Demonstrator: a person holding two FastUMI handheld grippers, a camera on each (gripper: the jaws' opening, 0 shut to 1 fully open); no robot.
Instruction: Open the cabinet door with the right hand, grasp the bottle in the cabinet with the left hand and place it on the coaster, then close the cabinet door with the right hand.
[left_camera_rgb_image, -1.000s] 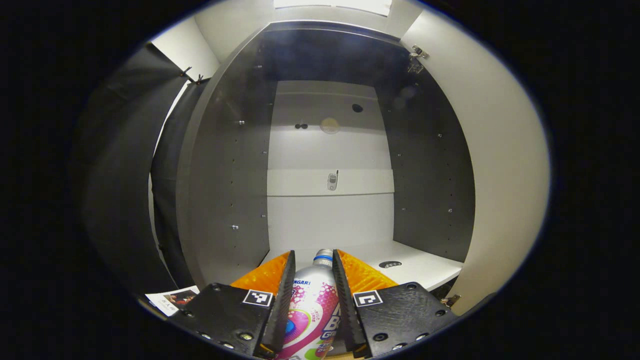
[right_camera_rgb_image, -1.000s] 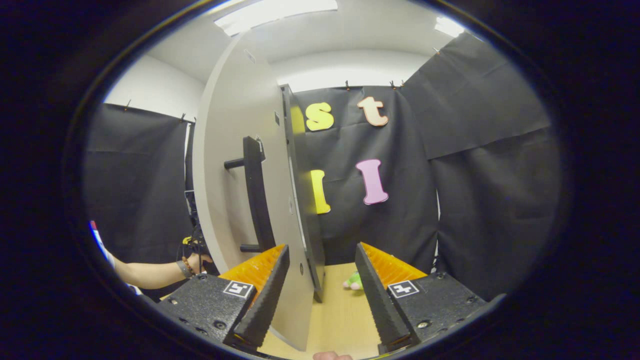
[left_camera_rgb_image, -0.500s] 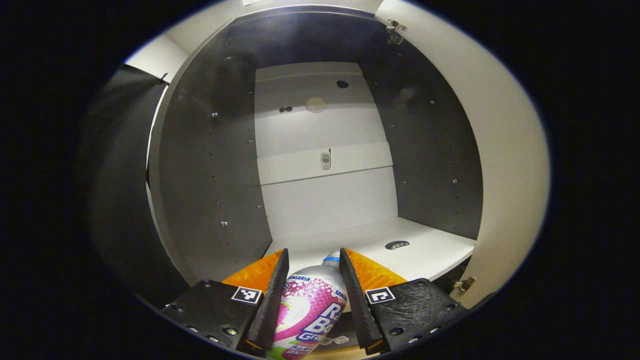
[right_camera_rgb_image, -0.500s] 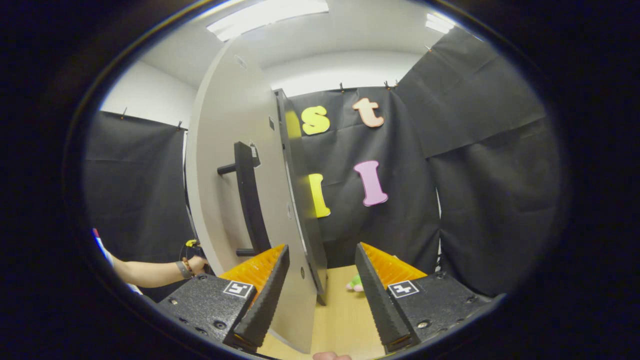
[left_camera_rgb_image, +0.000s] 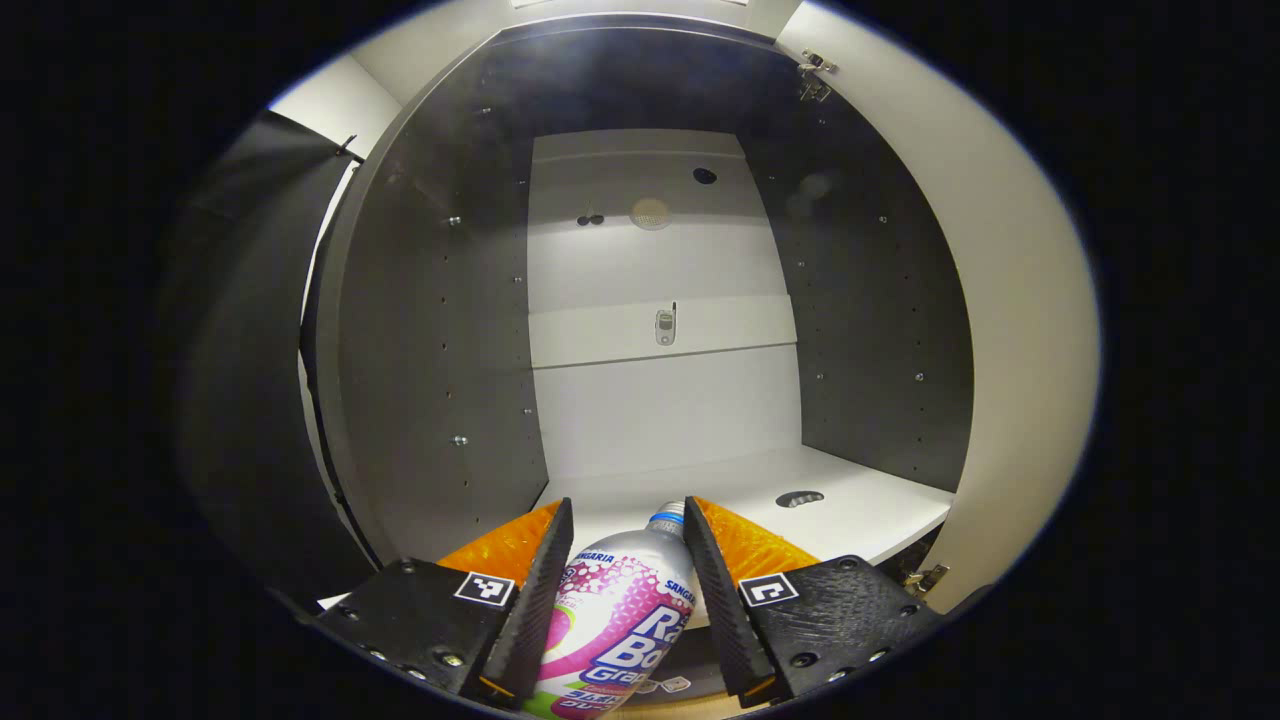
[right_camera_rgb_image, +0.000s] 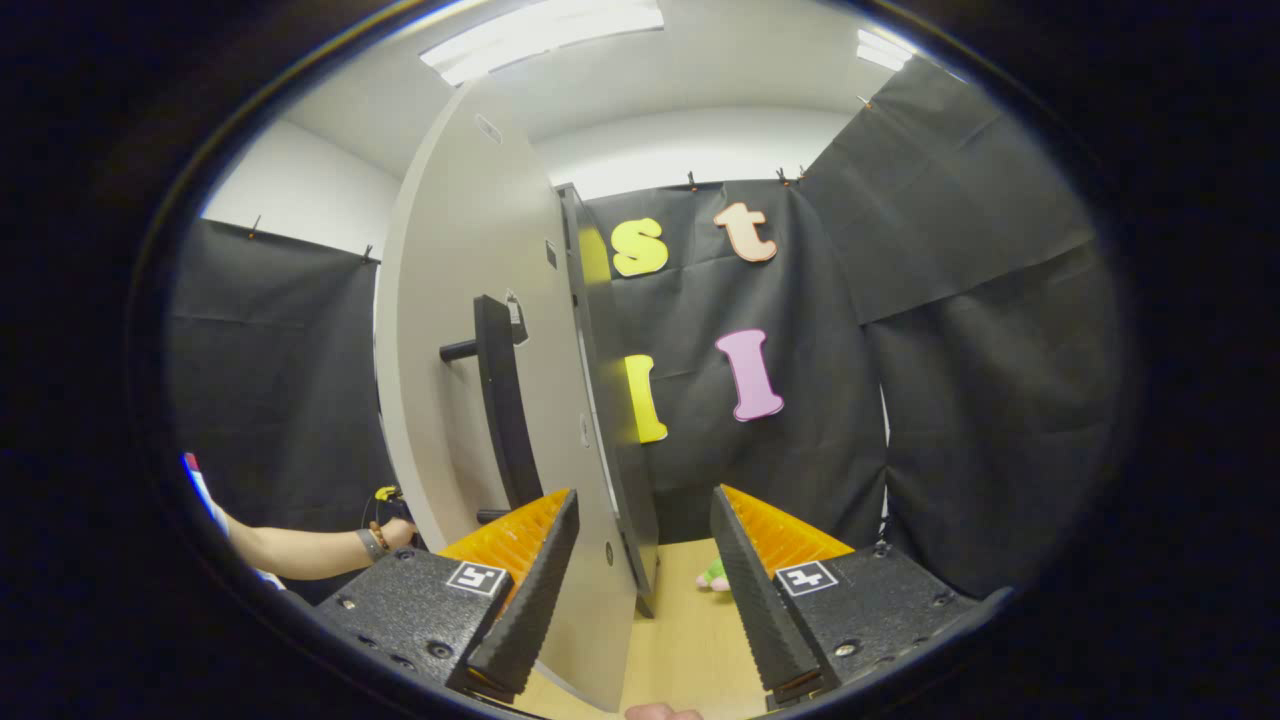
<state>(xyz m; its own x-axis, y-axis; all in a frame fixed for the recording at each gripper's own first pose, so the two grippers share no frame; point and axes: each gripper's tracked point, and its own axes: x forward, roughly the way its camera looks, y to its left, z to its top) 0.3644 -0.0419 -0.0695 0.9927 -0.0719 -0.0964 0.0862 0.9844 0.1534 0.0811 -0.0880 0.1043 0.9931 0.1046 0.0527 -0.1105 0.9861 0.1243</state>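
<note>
**Bottle gripped at the cabinet mouth, door standing open**

Between the two fingers of the left gripper (left_camera_rgb_image: 620, 600), at 6 o'clock in the left gripper view, sits the bottle (left_camera_rgb_image: 612, 625), both fingers pressing its sides, its cap (left_camera_rgb_image: 667, 519) pointing toward 12. Beyond it the cabinet (left_camera_rgb_image: 440, 330) gapes, with dark side walls, a pale back panel and a white shelf (left_camera_rgb_image: 860, 510) running toward 4 o'clock. The open door (left_camera_rgb_image: 1010, 300) curves along 3 o'clock.

At 6 o'clock in the right gripper view, the right gripper (right_camera_rgb_image: 645, 590) is spread apart and holds nothing; the door's (right_camera_rgb_image: 470, 330) lower edge lies between its fingers, touching neither as far as I can tell. A dark handle (right_camera_rgb_image: 500, 400) sits on the door near 9 o'clock. A forearm (right_camera_rgb_image: 300, 550) reaches in at 8 o'clock. On the wooden table (right_camera_rgb_image: 690, 640), a small green toy (right_camera_rgb_image: 712, 576) lies near 6.
</note>
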